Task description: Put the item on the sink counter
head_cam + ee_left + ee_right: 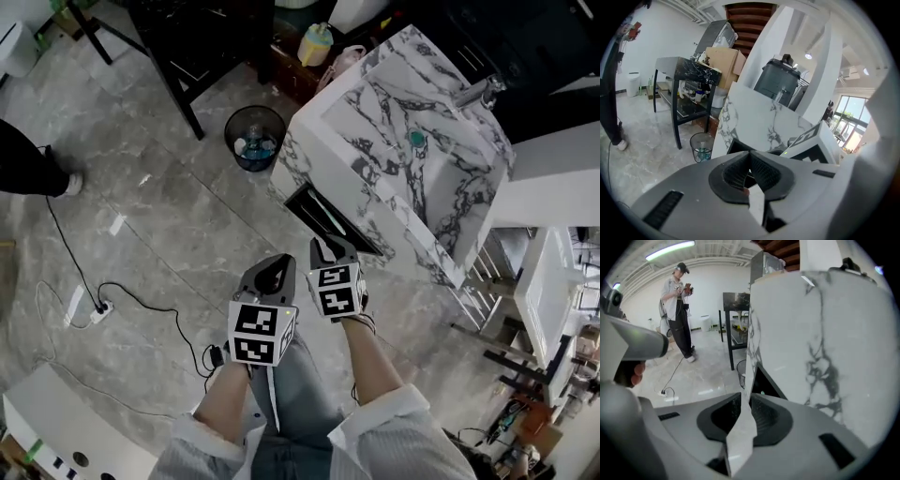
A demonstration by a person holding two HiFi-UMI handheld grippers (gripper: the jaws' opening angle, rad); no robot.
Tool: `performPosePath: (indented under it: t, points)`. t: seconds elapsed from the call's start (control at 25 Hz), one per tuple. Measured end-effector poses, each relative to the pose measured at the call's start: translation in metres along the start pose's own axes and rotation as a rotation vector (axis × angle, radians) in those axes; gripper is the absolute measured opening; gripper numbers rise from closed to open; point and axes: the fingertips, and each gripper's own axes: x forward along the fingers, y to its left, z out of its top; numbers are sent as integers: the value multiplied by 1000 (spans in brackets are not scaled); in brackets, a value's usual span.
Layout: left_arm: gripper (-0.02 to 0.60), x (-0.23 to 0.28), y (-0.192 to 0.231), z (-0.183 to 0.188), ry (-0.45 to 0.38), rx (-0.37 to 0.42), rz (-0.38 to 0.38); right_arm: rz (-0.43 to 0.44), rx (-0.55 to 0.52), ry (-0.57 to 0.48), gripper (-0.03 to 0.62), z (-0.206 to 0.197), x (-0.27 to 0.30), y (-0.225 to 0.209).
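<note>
1. Left tongs point(274, 267) point(750, 161): held over the floor point(159, 225), short of the marble table point(314, 127). Pads drawn together, with nothing visible between them.
2. Right tongs point(328, 248) point(743, 401): just beside the left pair and nearer the table. Pads stand a narrow slit apart, with only pale floor showing through. They grasp nothing.
3. Marble table point(754, 117) point(825, 333): white with dark veining, a basin point(441, 178) sunk in its top and a faucet point(480, 92) at the far edge.
4. Task item: not in either tongs. Which thing it is cannot be told.
5. Teal object point(417, 139): small, lying inside the basin.
6. Wire bin point(254, 138) point(701, 147): on the floor beside the table's corner, bottles inside.
7. Power strip point(101, 307): on the floor, cable attached.
8. Person point(677, 310): standing well off across the room.
</note>
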Motion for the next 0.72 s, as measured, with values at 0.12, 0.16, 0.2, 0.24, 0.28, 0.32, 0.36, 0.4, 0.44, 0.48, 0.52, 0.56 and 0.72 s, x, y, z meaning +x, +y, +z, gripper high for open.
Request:
performPosePath:
  t: [0.12, 0.16, 0.2, 0.24, 0.28, 0.32, 0.36, 0.4, 0.44, 0.48, 0.52, 0.56, 0.72]
  points:
    - [21, -20, -16, 20, -5, 1, 9, 20, 100, -49, 61, 22, -40, 4]
    - [21, -26, -20, 27, -8, 7, 13, 26, 125, -71, 61, 31, -53, 4]
    - [21, -31, -24, 33, -11, 16, 16, 32, 145, -95, 61, 40, -66, 3]
    - [21, -36, -29, 39, -15, 25, 18, 41, 159, -117, 61, 48, -79, 2]
    - [21, -40, -33, 46, -20, 32, 19, 50, 168, -137, 61, 56, -91, 2]
    - [21, -43, -38, 52, -27, 38, 18, 60, 172, -155, 61, 63, -102, 0]
    - [21, -44, -43, 59, -35, 42, 15, 68, 173, -172, 61, 70, -112, -2]
    - [21, -45, -49, 66, -45, 46, 11, 73, 173, -191, 61, 76, -123, -5]
    - [21, -45, -56, 74, -58, 50, 6, 75, 173, -212, 61, 82, -133, -10]
    - [21, -47, -63, 82, -72, 54, 0, 78, 177, -234, 61, 88, -145, -14]
    - [21, -49, -70, 90, -85, 58, -5, 83, 184, -256, 61, 94, -158, -19]
    - [21, -52, -78, 98, -98, 62, -10, 91, 195, -279, 61, 100, -172, -23]
    - [21, -65, -116, 132, -157, 90, -55, 132, 218, -404, 61, 128, -232, -37]
